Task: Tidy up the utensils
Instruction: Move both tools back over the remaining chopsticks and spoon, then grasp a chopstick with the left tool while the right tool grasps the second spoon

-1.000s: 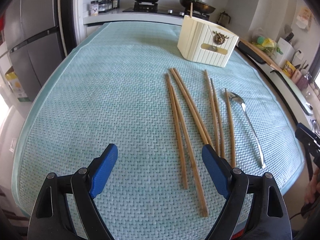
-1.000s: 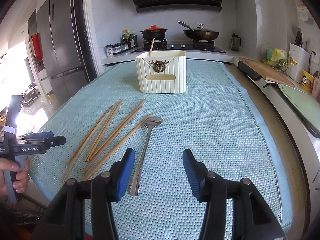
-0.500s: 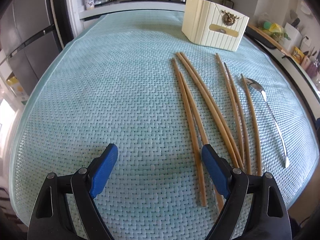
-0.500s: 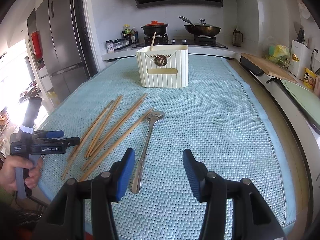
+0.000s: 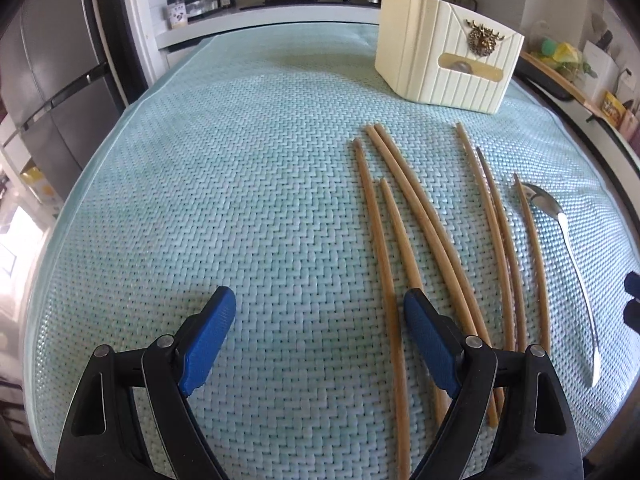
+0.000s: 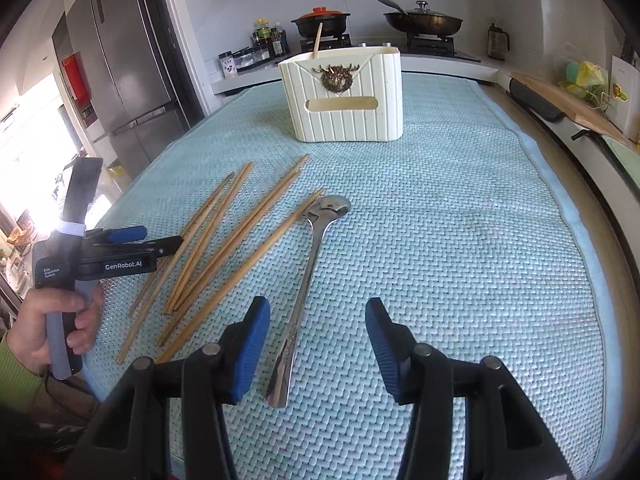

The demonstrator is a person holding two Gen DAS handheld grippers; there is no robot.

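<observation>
Lying lengthwise, chopsticks (image 5: 416, 216) and spoon (image 6: 316, 248) point toward the holder (image 6: 344, 96); left gripper (image 5: 316, 312) and right gripper (image 6: 318, 320) hover low, jaws wide, empty.

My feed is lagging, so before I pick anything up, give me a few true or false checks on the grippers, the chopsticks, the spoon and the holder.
1. The left gripper is shut on a chopstick. False: it is open and holds nothing.
2. The metal spoon lies on the woven teal mat. True.
3. The cream ribbed utensil holder lies tipped on its side. False: it stands upright.
4. One wooden stick already stands in the holder. True.
5. The loose wooden chopsticks lie to the spoon's right. False: they lie to its left.
6. The right gripper is open. True.
</observation>
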